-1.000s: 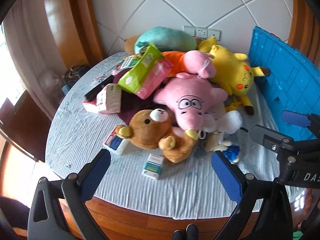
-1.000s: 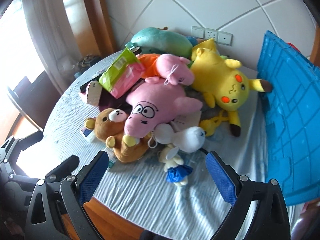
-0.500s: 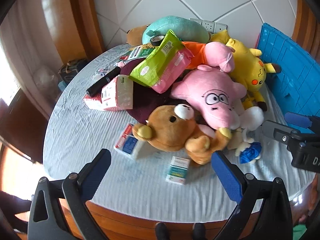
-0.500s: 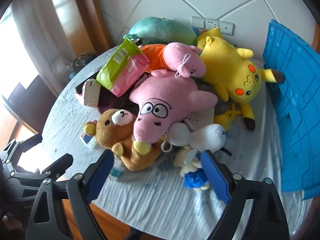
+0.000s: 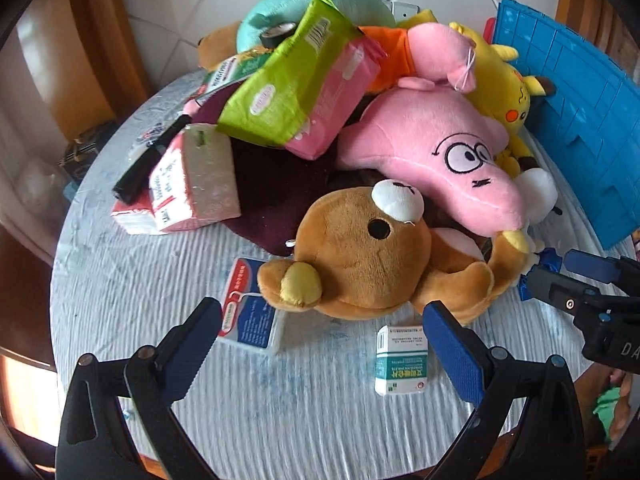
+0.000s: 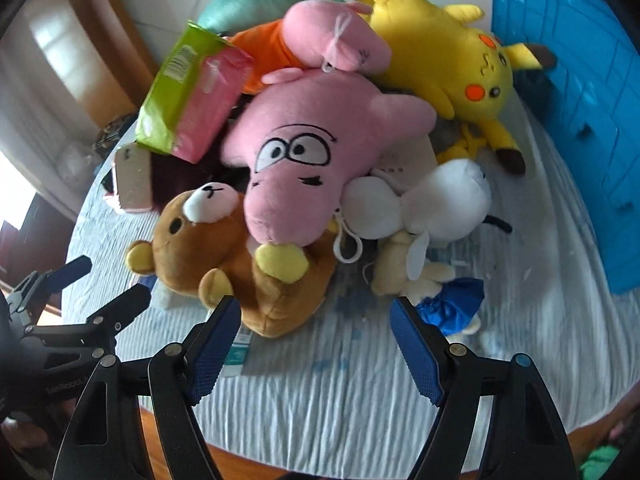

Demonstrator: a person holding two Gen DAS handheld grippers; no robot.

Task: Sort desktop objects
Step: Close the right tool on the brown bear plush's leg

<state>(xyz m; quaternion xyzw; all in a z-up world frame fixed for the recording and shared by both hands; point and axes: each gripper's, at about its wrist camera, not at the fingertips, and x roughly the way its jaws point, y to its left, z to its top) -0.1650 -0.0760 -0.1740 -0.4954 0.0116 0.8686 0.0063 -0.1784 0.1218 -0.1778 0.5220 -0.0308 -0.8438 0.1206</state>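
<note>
Both tongs are spread wide, holding nothing. The brown bear (image 5: 360, 256) lies dead ahead of the left tongs (image 5: 320, 332) on the counter (image 5: 120, 280), body running left-right; the right tongs (image 6: 316, 344) sit nearer its legs.

My left wrist camera looks down from the table's near edge. My right looks from further right. Both share the brown bear (image 5: 360, 252) (image 6: 224, 248).
</note>
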